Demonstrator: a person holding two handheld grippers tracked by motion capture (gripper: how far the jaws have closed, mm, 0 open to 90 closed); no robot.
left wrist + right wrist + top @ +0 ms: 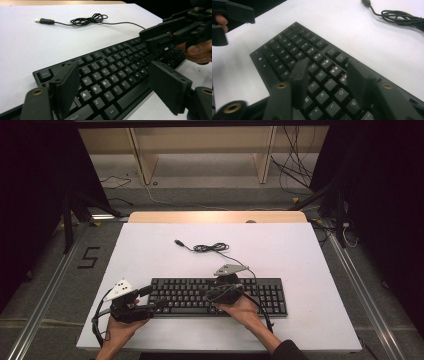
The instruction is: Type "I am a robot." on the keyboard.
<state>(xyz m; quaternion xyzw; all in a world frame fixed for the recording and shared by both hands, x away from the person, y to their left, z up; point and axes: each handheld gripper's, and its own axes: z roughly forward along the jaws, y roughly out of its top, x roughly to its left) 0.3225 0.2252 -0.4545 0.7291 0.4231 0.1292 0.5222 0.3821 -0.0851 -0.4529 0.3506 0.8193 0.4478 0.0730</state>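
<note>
High view first: you have a black keyboard (218, 296) lying flat on the white desk (150, 245), near the front edge, its long side running left to right. Your left gripper (156, 297) sits at the keyboard's left end, its fingers spread and reaching over the leftmost keys, with your left hand (120, 327) behind it on the desk. Your right gripper (226, 292) hovers over the middle of the keyboard, your right hand (243, 310) wrapped around it at the front edge; from here you cannot tell how its fingers stand. The keyboard's cable (212, 248) runs back from the rear edge to a loose coil, and its USB plug (178, 242) lies beyond that, well apart from both grippers.

Left gripper view: your fingers (66, 86) are spread wide, with the left part of the keyboard (112, 75) showing in the gap between them. They pinch nothing. Your right gripper (160, 35) shows farther off at the upper right, held just above the keys. The coiled cable (87, 19) and USB plug (45, 20) lie on the desk (25, 50) behind the keyboard.

Right gripper view: your fingers (299, 77) are spread here too, standing just above the letter keys of the keyboard (297, 52) and gripping nothing. Your left gripper (227, 23) shows at the upper left, and the cable (402, 18) lies at the upper right.
</note>
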